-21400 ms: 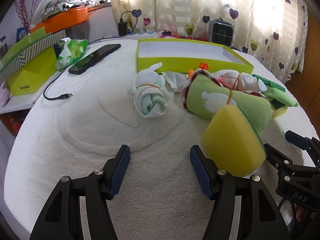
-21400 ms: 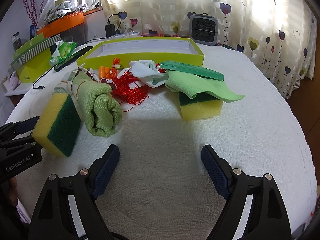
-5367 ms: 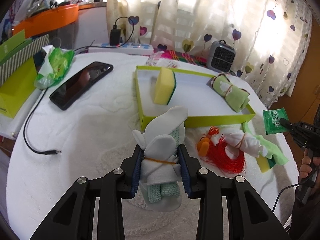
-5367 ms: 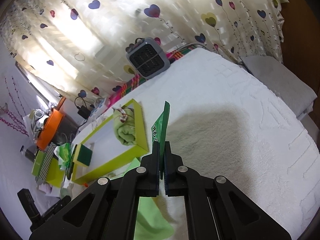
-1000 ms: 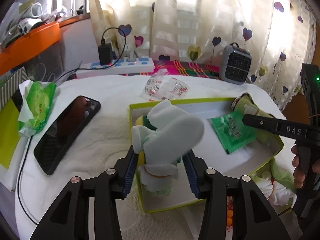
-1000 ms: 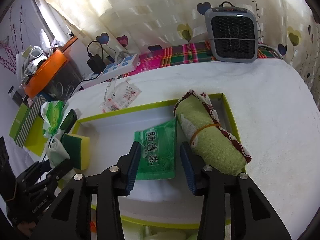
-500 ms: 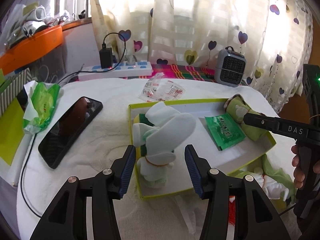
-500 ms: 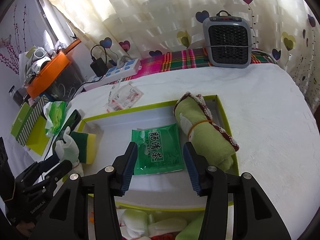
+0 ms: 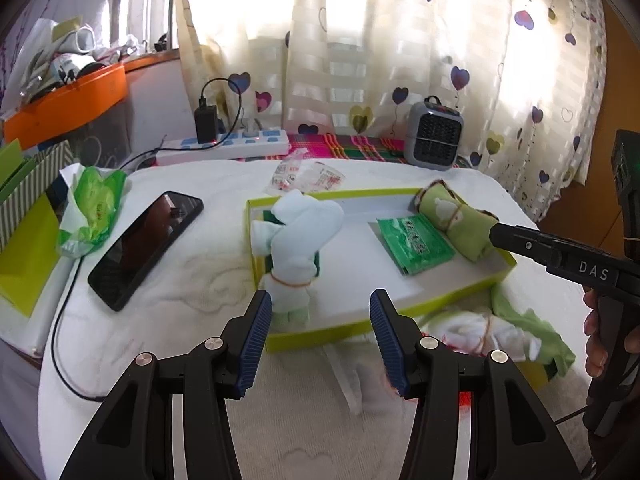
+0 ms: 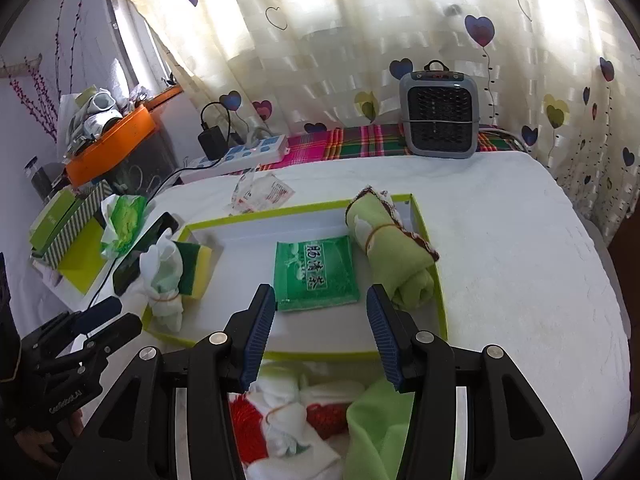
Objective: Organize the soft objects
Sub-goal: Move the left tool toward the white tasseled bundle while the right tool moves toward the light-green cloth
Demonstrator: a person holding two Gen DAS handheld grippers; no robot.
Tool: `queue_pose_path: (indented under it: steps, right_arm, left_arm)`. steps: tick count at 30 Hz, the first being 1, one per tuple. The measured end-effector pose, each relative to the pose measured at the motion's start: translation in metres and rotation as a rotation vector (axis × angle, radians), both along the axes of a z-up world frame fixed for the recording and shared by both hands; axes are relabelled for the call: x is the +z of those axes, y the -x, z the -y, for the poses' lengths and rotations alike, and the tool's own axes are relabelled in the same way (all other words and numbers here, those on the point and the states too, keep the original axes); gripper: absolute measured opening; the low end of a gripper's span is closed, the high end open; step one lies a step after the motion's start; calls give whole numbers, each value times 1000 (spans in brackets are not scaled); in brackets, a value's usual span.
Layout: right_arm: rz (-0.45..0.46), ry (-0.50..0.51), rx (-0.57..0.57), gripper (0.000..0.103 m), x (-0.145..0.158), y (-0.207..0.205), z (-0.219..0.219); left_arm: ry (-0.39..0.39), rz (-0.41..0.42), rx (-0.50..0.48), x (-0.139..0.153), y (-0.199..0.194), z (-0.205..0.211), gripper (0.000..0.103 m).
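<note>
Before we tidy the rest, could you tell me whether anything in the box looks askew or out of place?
The white sock bundle stands at the left end of the box, leaning against the sponge rather than lying flat. The green packet and rolled towel lie flat inside. Both tongs are open.

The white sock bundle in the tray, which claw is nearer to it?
Left. The left claw stands open right at the white sock bundle, whose lower end sits by its left finger. The right claw is open over the green packet, farther along the tray.
</note>
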State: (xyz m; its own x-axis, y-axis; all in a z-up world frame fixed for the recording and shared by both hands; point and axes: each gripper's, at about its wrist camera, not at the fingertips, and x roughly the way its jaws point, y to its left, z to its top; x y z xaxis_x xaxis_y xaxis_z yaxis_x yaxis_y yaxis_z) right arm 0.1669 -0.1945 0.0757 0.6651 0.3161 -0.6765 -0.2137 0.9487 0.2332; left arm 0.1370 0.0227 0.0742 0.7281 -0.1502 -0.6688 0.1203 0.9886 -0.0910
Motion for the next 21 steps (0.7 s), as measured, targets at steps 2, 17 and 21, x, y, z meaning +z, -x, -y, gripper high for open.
queue_pose_path:
  steps: [2, 17, 21]
  right_arm:
    - [3, -3, -2, 49, 0, 6, 1]
    - [63, 5, -43, 49, 1, 51, 16]
    - [74, 11, -77, 49, 1, 62, 29]
  left_arm:
    - [-4, 1, 1, 1, 5, 0, 50]
    - [36, -9, -32, -2, 27, 5, 50]
    - [50, -20, -37, -6, 29, 8, 50]
